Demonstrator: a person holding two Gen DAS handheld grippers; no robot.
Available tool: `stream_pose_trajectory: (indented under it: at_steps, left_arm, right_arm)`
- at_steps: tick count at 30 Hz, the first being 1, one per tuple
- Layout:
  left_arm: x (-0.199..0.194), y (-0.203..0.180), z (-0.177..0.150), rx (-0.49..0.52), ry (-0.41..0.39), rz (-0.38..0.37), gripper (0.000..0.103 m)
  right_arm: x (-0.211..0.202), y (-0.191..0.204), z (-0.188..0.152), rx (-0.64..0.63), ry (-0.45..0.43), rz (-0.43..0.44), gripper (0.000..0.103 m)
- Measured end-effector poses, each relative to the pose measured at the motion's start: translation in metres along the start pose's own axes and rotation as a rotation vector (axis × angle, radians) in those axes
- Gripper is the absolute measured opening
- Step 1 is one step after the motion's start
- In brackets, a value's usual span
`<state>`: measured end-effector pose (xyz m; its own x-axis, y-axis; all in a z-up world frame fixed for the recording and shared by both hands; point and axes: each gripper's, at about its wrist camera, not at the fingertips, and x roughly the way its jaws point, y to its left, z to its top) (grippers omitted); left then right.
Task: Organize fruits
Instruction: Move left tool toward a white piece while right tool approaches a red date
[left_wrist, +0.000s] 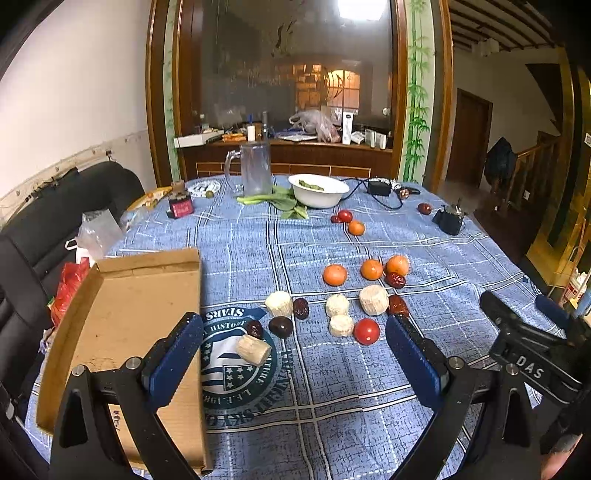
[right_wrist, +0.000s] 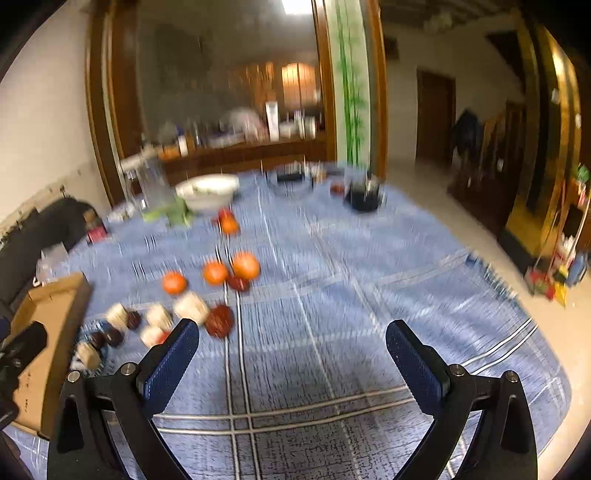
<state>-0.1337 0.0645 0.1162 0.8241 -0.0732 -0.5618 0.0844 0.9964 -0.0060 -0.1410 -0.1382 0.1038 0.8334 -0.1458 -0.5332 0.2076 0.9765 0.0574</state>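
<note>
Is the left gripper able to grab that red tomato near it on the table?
Probably yes. The left gripper is open and holds nothing, and the red tomato lies just ahead toward its right finger. A white chunk touches the tomato on one side, so that might get nudged.

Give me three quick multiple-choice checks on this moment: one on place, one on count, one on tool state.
1. Where is the cardboard box?
A. Left of the fruit
B. Behind the white bowl
C. Right of the fruit

2. How many oranges sit in the near row?
A. One
B. Three
C. Five

3. The left tool is:
A. Shut on a tomato
B. Shut, empty
C. Open, empty

Answers:
1 A, it lies at the tablecloth's left edge.
2 B, three side by side.
3 C, fingers wide apart, nothing between.
</note>
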Motion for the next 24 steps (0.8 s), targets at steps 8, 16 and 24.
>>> stream_pose_trajectory:
  at_steps: [8,16,24]
  left_arm:
    - [-0.018,0.005,-0.005,0.000,-0.028,0.008,0.097]
    - [-0.034,0.009,-0.008,-0.003,-0.057,0.014,0.097]
    - [-0.044,0.009,-0.009,-0.004,-0.094,0.009,0.097]
  right_arm:
    - [-0.039,0.009,0.001,-0.044,-0.146,-0.034,0.102]
    - [-0.053,0.011,-0.001,-0.053,-0.169,-0.031,0.102]
    - [-0.049,0.022,-0.007,-0.087,-0.130,-0.016,0.102]
